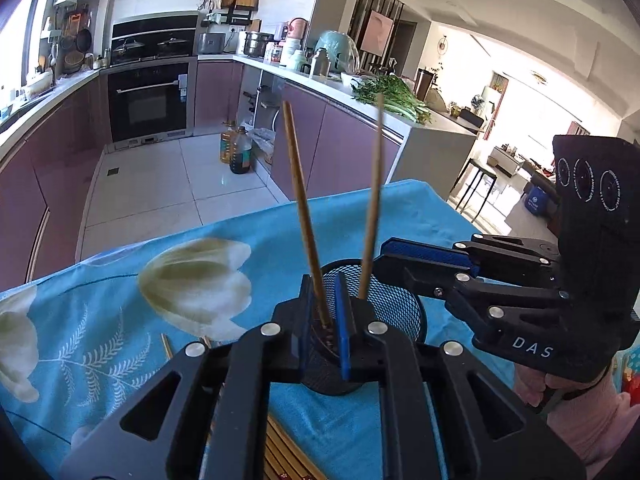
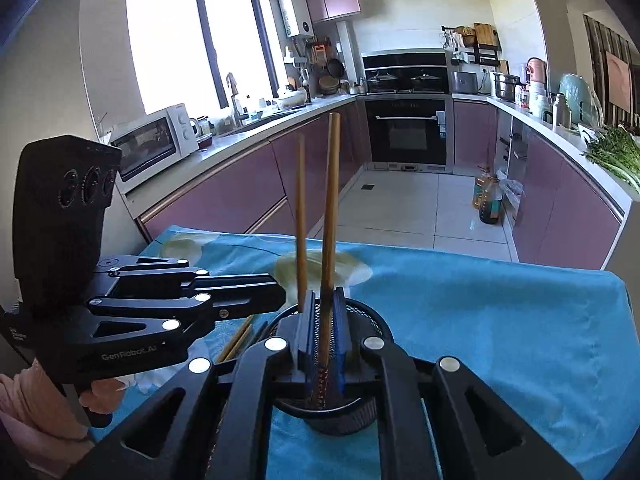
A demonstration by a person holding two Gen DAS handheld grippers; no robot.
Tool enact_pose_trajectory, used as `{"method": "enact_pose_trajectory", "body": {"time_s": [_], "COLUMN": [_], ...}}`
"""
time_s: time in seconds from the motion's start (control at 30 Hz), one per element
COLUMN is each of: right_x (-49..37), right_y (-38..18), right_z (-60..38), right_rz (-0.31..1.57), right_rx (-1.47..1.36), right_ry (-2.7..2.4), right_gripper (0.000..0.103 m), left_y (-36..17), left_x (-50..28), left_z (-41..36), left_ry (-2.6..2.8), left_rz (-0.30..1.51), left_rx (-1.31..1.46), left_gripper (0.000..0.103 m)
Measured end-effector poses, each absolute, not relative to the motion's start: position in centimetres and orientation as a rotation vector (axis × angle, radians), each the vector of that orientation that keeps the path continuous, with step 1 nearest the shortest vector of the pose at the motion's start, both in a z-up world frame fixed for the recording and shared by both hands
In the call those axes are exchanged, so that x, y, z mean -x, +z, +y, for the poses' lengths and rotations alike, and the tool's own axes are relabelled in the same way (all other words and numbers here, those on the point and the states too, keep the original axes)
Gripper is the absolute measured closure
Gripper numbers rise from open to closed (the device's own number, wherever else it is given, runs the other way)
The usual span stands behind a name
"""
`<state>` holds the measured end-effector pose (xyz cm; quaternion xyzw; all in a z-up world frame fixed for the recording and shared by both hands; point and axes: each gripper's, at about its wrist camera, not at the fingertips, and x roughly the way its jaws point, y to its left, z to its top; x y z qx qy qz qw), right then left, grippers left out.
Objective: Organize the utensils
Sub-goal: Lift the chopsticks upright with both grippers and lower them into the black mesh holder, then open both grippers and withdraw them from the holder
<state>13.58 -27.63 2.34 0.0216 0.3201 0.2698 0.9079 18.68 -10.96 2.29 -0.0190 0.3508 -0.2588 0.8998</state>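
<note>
A black mesh utensil cup point(image 1: 394, 304) stands on the blue cloth; it also shows in the right wrist view point(image 2: 360, 320). My left gripper point(image 1: 326, 312) is shut on one wooden chopstick point(image 1: 300, 200), held upright over the cup's near rim. My right gripper point(image 2: 324, 320) is shut on a second chopstick point(image 2: 330, 208), also upright over the cup. In the left wrist view the right gripper point(image 1: 384, 256) comes in from the right with its chopstick point(image 1: 374, 192). In the right wrist view the left gripper point(image 2: 280, 292) comes in from the left with its chopstick point(image 2: 301, 216).
Loose chopsticks point(image 2: 236, 344) lie on the flowered blue tablecloth point(image 1: 120, 320) left of the cup, and more lie under my left gripper point(image 1: 288, 452). The table's far edge drops to the tiled kitchen floor. Purple cabinets and counters surround it.
</note>
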Motion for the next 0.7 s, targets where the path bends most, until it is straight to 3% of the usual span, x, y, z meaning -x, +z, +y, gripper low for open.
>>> {"method": "enact_pose_trajectory", "body": {"time_s": [0.03, 0.2, 0.33, 0.7], "right_x": [-13.6, -12.4, -10.2, -5.6], "right_y": [2.2, 2.2, 2.5, -0.6], "right_z": [-27.8, -28.5, -28.7, -24.6], "right_rz": [0.656, 0.614, 0.563, 0.650], "right_rx": [-0.060, -0.086, -0.071, -0.039], "right_ry": [0.554, 0.544, 0.537, 0.729], "right_gripper": [0.080, 0.071, 0.049, 0.049], "left_y": [2.3, 2.2, 2.6, -1.0], "left_x": [-18.7, -16.9, -14.7, -9.7], "left_z": [-10.8, -7.4, -5.1, 0.4], "left_ry": [-0.534, -0.498, -0.447, -0.361], "left_rz": [0.722, 0.674, 0.620, 0.689], "left_rx": [0.048, 0.073, 0.065, 0.049], "left_gripper": [0.083, 0.076, 0.064, 0.058]}}
